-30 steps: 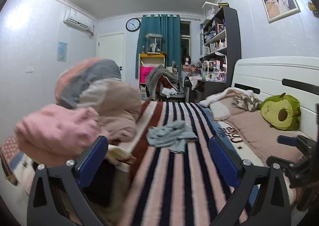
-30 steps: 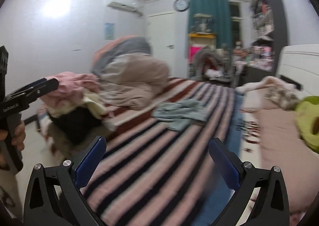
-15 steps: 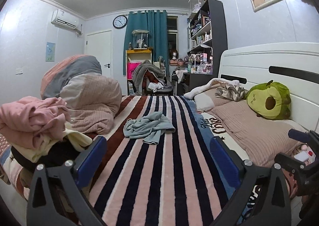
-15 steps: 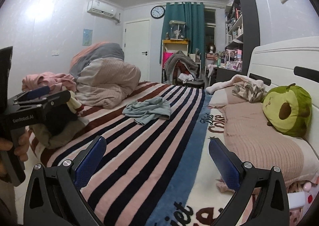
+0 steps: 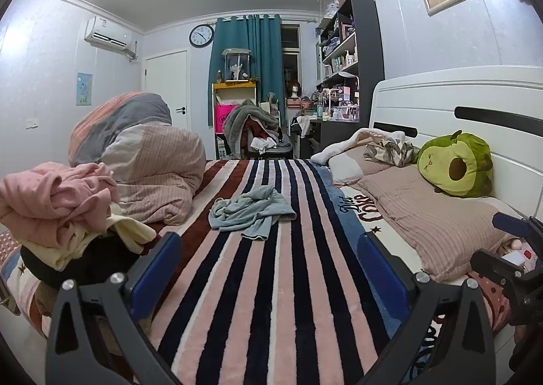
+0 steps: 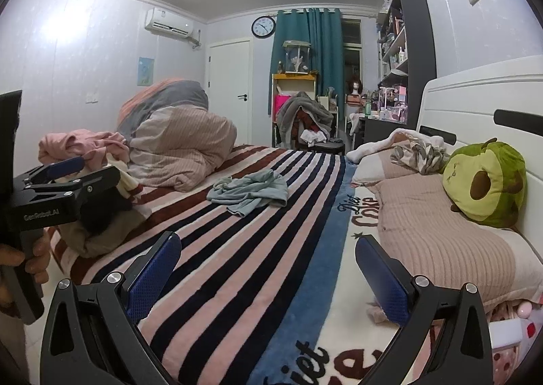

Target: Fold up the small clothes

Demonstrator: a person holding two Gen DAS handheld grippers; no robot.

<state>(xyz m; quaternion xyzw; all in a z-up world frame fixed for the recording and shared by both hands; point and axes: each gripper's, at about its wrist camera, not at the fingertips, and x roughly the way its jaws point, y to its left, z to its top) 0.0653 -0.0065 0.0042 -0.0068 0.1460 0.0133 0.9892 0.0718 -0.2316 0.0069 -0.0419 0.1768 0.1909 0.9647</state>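
Observation:
A crumpled light-blue garment (image 5: 251,212) lies in the middle of the striped blanket (image 5: 288,283); it also shows in the right wrist view (image 6: 249,193). My left gripper (image 5: 268,266) is open and empty, held above the near end of the bed, well short of the garment. My right gripper (image 6: 268,269) is open and empty, to the right of the left one, over the blanket's blue edge. The left gripper also shows from the side in the right wrist view (image 6: 64,174).
A pile of pink, cream and black clothes (image 5: 64,218) sits at the bed's left edge beside a rolled duvet (image 5: 142,161). Pillows (image 5: 427,212) and an avocado plush (image 5: 454,164) lie along the white headboard (image 5: 475,103) on the right. A chair heaped with clothes (image 5: 254,133) stands beyond the bed.
Both views have swung right and steadied from blur; the garment now sits near the middle of each view. Both grippers stay open.

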